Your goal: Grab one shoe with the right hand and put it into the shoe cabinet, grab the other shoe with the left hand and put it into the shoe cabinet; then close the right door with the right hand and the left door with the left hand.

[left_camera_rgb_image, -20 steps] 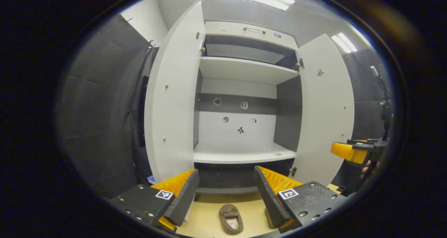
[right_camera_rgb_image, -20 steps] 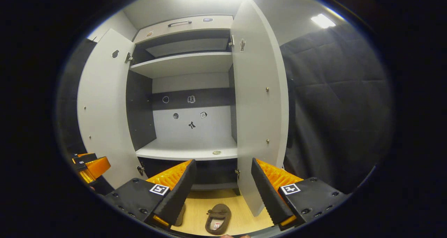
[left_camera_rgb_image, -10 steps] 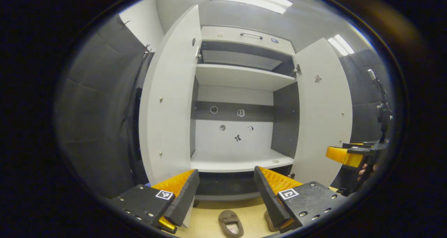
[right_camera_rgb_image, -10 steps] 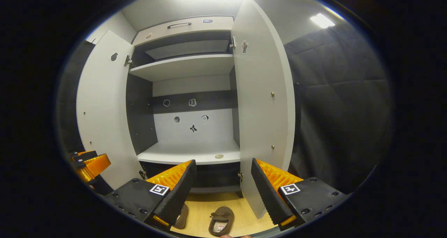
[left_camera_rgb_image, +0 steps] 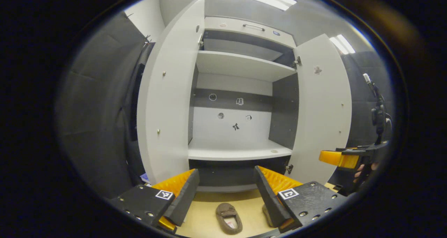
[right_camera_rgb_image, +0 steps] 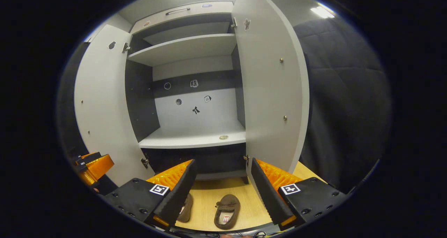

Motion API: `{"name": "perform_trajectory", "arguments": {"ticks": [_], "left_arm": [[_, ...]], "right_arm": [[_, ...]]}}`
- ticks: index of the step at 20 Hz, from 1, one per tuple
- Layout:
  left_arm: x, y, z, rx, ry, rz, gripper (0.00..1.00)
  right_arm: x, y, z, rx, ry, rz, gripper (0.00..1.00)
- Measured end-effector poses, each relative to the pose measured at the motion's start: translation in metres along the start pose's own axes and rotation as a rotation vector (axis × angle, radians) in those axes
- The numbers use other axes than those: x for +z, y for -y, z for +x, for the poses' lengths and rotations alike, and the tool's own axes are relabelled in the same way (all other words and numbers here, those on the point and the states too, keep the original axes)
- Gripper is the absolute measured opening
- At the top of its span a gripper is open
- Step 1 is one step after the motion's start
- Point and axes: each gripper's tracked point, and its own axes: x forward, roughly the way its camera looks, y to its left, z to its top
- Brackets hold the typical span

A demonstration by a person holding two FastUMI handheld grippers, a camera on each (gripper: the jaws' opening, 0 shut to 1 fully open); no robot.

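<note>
Two brown shoes lay side by side on the wooden floor [right_camera_rgb_image: 209, 199] just in front of the shoe cabinet [right_camera_rgb_image: 195, 140]: one shoe [right_camera_rgb_image: 227, 211] in plain sight, the other shoe [right_camera_rgb_image: 185, 207] partly hidden behind a finger. The cabinet's left door [right_camera_rgb_image: 101, 105] and right door [right_camera_rgb_image: 272, 91] both stood wide open, its shelves bare. The right gripper [right_camera_rgb_image: 221, 184] and the left gripper [left_camera_rgb_image: 226, 192] hovered above the shoes with jaws spread apart, holding nothing.

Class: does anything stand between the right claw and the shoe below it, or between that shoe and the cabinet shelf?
Nothing visible does. The right claw hangs open above the shoe on bare floor, and both cabinet doors stand open before the shelf.
</note>
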Motion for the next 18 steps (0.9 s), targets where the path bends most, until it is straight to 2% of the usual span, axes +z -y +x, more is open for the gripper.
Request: {"name": "perform_trajectory", "arguments": {"ticks": [9,10,13,14,15,18], "left_arm": [[-0.024,-0.008,0.006,-0.036,-0.048,0.017,0.98],[-0.027,-0.01,0.008,-0.03,-0.056,0.017,0.93],[-0.038,-0.011,0.011,-0.025,-0.1,0.019,0.93],[-0.038,-0.011,0.009,-0.032,-0.118,0.019,0.93],[-0.036,-0.01,0.01,-0.035,-0.116,0.011,0.93],[-0.037,-0.013,0.013,-0.018,-0.096,-0.018,0.93]], "right_arm": [[-0.069,-0.032,0.022,0.117,-0.268,0.012,1.0],[-0.081,-0.037,0.025,0.13,-0.301,0.02,1.0],[-0.114,-0.054,0.039,0.19,-0.385,0.018,1.0],[-0.125,-0.059,0.043,0.206,-0.403,0.016,0.97],[-0.133,-0.061,0.048,0.213,-0.413,0.015,1.0],[-0.175,-0.061,0.058,0.216,-0.493,-0.009,1.0]]}}
